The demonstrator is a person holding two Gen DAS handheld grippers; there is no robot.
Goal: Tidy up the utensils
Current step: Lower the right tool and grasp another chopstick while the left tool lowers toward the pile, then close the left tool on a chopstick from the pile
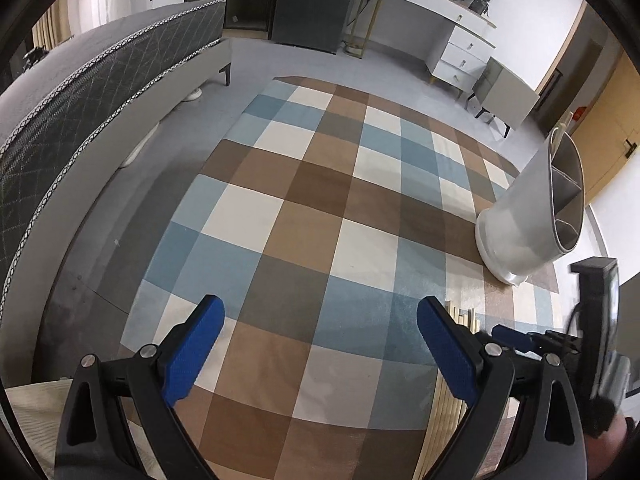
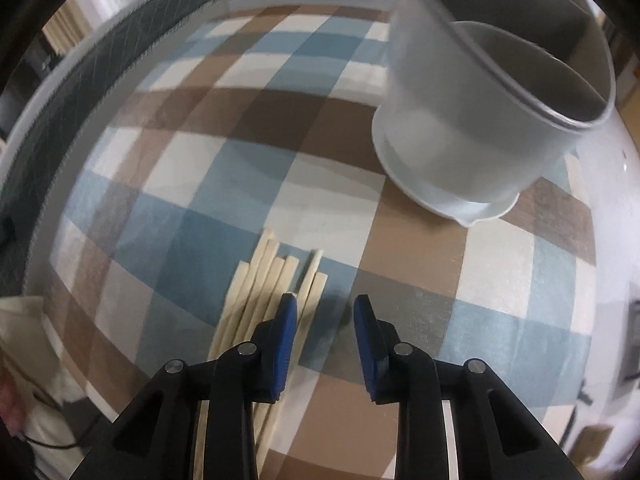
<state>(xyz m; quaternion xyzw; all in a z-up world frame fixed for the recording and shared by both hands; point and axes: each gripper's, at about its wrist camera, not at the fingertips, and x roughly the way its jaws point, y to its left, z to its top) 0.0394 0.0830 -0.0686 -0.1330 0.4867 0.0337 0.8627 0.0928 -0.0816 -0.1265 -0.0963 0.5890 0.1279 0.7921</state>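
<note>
Several pale wooden chopsticks (image 2: pixel 272 280) lie side by side on a checked cloth. In the right wrist view my right gripper (image 2: pixel 326 306) is open just above them, its left finger over the bundle's right side. A white utensil holder (image 2: pixel 460 128) with inner compartments stands ahead to the right, empty as far as I can see. In the left wrist view my left gripper (image 1: pixel 320 320) is wide open and empty over the cloth. The chopsticks (image 1: pixel 450 412) lie partly under its right finger. The holder (image 1: pixel 528 208) is far right, and the right gripper (image 1: pixel 516 338) shows at the right edge.
The checked blue, brown and white cloth (image 1: pixel 304 208) covers the table. A grey bed (image 1: pixel 80 92) lies to the left. A white dresser (image 1: pixel 460 44), a small cabinet (image 1: pixel 504 96) and a dark fridge (image 1: pixel 312 4) stand at the back of the room.
</note>
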